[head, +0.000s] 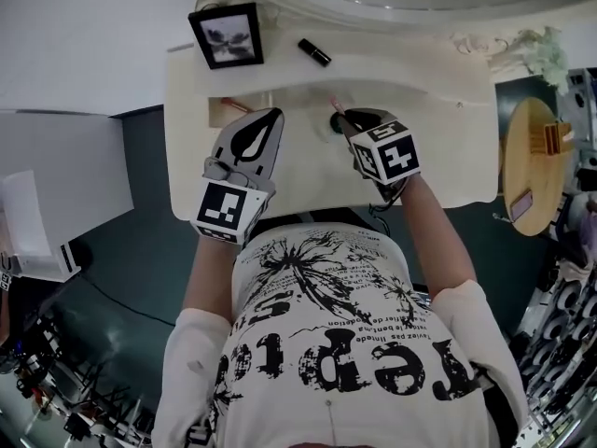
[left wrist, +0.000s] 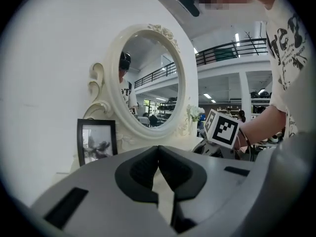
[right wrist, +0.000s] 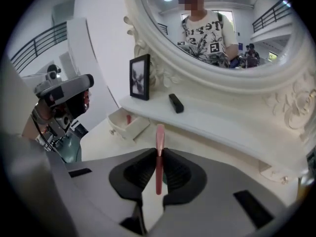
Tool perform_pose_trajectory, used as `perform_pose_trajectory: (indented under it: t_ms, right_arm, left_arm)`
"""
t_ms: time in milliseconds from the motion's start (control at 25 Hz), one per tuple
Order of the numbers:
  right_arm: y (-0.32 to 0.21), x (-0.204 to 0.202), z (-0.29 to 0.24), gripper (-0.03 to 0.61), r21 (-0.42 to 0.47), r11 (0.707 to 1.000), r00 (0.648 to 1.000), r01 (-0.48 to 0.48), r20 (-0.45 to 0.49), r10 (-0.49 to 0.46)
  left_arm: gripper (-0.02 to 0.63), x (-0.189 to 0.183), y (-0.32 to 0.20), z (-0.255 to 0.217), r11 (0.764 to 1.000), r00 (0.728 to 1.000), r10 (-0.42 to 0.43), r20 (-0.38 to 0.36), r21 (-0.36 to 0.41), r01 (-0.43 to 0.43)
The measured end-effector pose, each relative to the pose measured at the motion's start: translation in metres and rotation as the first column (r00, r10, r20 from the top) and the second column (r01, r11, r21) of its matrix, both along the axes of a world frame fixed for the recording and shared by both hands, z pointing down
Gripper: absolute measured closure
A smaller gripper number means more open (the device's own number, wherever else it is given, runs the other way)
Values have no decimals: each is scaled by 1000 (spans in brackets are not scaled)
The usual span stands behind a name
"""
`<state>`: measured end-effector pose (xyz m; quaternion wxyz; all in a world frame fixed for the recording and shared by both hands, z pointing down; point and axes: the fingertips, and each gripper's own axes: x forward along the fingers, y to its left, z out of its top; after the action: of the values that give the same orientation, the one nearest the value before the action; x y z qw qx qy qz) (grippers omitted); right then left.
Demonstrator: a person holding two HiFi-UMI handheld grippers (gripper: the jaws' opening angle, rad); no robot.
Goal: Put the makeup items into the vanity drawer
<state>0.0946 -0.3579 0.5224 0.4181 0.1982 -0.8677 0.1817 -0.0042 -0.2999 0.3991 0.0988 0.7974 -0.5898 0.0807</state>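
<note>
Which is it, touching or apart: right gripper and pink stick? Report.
Touching. In the right gripper view, the right gripper is clamped on the pink stick.

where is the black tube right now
In the head view the black tube lies on the vanity's raised back shelf, at the left-centre, just right of the picture frame.
</note>
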Motion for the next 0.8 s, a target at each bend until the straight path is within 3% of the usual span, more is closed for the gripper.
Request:
perform_pose_trajectory:
  t_ms: [400,800]
  right_arm:
    - [35,-134,-17,517,48,966,966,255,41,-257]
    - [73,-214,1,517,71,876,878,477,-7,-478]
  left_arm:
    - [601,-107,45,-6,984,984,-177,18,10,177]
    - [601,-164,87,2,947,948,-319,8,-12,320]
